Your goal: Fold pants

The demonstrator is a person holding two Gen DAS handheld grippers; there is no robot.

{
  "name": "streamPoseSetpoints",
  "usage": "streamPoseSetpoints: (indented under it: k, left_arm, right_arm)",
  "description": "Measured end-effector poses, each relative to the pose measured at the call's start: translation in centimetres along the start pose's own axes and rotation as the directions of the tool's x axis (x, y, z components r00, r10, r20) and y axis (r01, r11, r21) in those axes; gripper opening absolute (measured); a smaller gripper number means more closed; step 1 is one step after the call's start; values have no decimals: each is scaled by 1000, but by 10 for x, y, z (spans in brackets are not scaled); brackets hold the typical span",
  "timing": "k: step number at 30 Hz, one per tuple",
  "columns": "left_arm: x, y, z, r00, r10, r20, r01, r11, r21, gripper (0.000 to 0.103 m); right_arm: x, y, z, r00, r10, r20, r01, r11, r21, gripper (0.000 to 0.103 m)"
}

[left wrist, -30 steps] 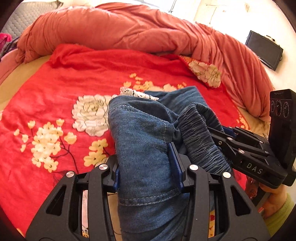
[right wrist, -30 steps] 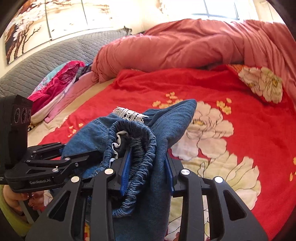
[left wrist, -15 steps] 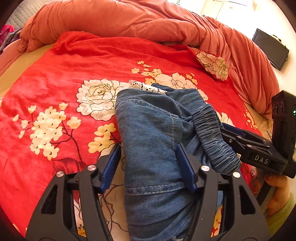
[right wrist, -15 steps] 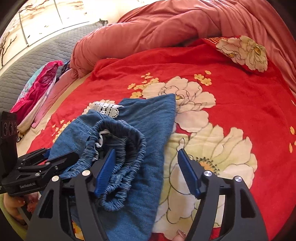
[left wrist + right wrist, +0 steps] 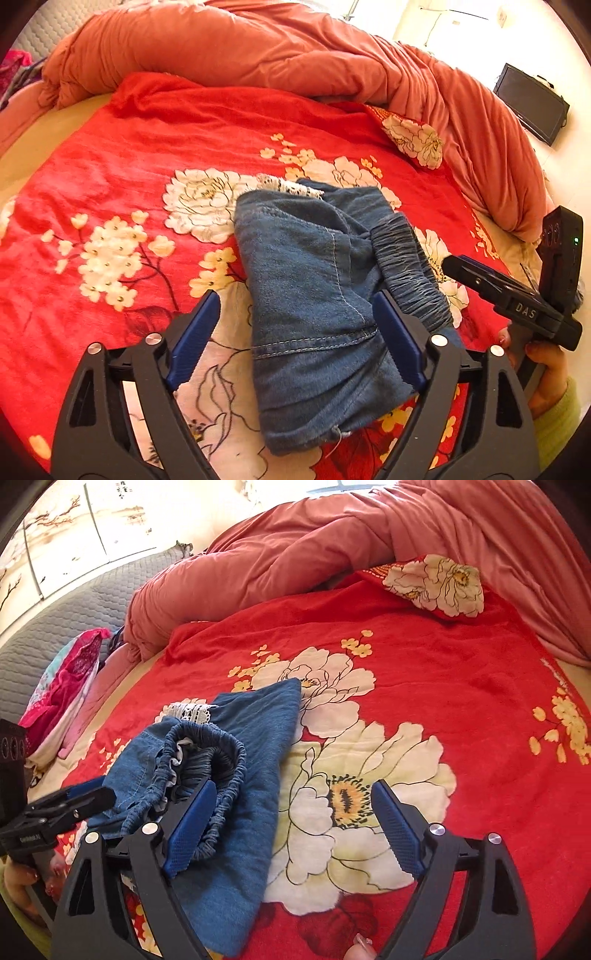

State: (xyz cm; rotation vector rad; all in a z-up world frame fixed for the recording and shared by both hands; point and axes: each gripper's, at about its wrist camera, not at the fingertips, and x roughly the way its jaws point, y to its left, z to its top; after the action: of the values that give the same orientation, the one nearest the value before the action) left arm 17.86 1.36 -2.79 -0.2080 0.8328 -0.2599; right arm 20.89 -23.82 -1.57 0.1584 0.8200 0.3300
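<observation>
The blue denim pants (image 5: 310,280) lie folded in a small bundle on the red flowered blanket (image 5: 110,184), elastic waistband (image 5: 410,269) on top at the right and a white lace trim (image 5: 288,184) at the far edge. My left gripper (image 5: 295,332) is open above the near end of the bundle, which lies between its blue pads, untouched. My right gripper (image 5: 291,823) is open to the right of the pants (image 5: 240,775); its left pad (image 5: 192,819) is over the waistband (image 5: 221,760). The right gripper also shows in the left wrist view (image 5: 509,295).
A bunched salmon duvet (image 5: 295,48) runs along the far side of the bed and down the right. A pink and teal cloth pile (image 5: 62,683) lies at the left by the grey quilted headboard (image 5: 55,627). A black screen (image 5: 532,103) hangs on the wall.
Both grippers were shut on the denim a second ago; they have opened, let the pants drop onto the blanket and pulled back.
</observation>
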Motion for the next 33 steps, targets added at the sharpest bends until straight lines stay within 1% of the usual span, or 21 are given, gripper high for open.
streamPoseSetpoints:
  k: [2,4,5,9,13,16,21,23,25,28,33]
  left_arm:
    - [-7,0,0,1000,9,17,-9,1000,8,84]
    - [-12,-1,0,1000,11,28,-11,1000,12,86]
    - [-15,-2,0,999,12,34,-12,1000,14,88]
    - [-27,-6,-3,999,24,48,-26,999,33,93]
    - [-40,-14,-10,997,36,71,-40,998,48,93]
    - [-52,-20,-19,994,47,94,-52,997,54,93]
    - [-70,-23,-43,991,65,116,-70,997,40,93]
    - [-77,-24,-54,990,82,118,-87,995,40,93]
    - [-83,-23,-64,988,99,121,-104,994,30,93]
    - [-92,-19,-76,988,94,122,-95,995,7,93]
    - [-101,-21,-92,988,103,117,-104,995,4,93]
  right_arm:
    - [-6,3,0,1000,-18,18,18,1000,-25,85]
    - [-11,8,0,999,-31,35,33,998,-52,93]
    - [-14,12,0,998,-39,49,42,997,-65,95]
    - [-29,27,-1,994,-44,96,55,992,-116,95]
    - [-48,43,-7,988,-34,150,57,987,-151,96]
    - [-60,52,-14,984,-32,173,61,984,-168,98]
    - [-81,59,-35,976,-26,214,60,986,-154,98]
    - [-86,60,-42,976,-30,216,62,988,-144,98]
    - [-93,62,-50,976,-19,219,47,991,-127,98]
    - [-101,65,-62,976,-10,217,37,992,-119,98]
    - [-112,71,-83,975,-29,221,57,991,-121,98]
